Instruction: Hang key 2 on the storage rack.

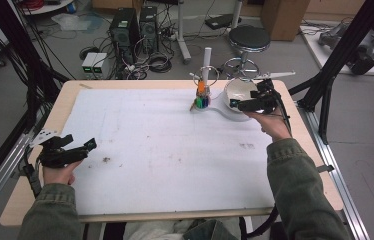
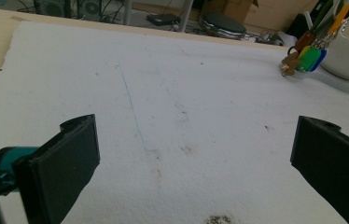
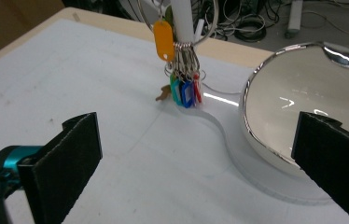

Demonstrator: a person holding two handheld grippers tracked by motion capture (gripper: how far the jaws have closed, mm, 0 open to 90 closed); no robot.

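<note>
A white mat (image 1: 165, 150) is spread over the wooden table (image 1: 315, 145), marked with dark specks (image 1: 106, 160). Beyond the far edge, a black round stool (image 1: 249, 38), two computer towers (image 1: 134, 27) and tangled cables (image 1: 159, 62) are seen on the floor.

Seen from the high view, the left hand-held gripper (image 1: 77, 149) sits at about 8 o'clock on the worktop (image 1: 165, 150), gripped in the left hand (image 1: 57, 172), its jaws spread wide and pointing toward 3 o'clock. The right hand-held gripper (image 1: 247, 103) is out at about 1 o'clock, the right forearm (image 1: 295, 185) stretched forward, jaws likewise wide apart and empty.
</note>
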